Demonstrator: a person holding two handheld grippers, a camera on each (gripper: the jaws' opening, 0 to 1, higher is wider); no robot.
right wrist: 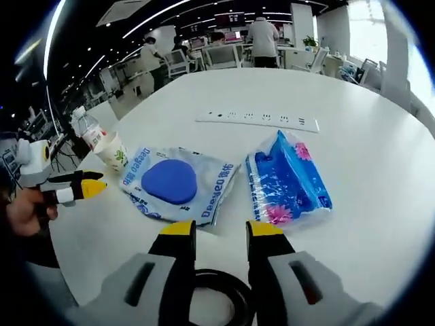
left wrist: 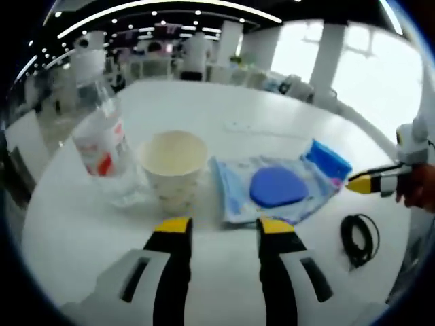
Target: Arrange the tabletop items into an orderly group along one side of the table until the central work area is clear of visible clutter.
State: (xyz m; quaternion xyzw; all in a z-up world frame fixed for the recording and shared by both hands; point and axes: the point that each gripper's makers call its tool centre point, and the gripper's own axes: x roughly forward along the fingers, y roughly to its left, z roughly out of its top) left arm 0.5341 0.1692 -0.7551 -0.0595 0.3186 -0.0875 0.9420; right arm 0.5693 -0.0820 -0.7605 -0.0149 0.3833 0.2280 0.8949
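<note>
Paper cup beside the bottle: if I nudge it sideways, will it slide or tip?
The paper cup looks empty and stands upright, so it is probably very light and may tip rather than slide. Its thin wall would likely crush under firm jaws. The water bottle stands close beside it, so a push that way could knock both.

round white table (right wrist: 380, 136) | cream paper cup (left wrist: 173, 166) | clear plastic bottle, red-and-white label (left wrist: 102, 146) | blue disc on pale blue printed packet (right wrist: 170, 181) | blue tissue pack, pink flowers (right wrist: 285, 180) | black cable coil (left wrist: 358, 238) | yellow-tipped black jaws
</note>
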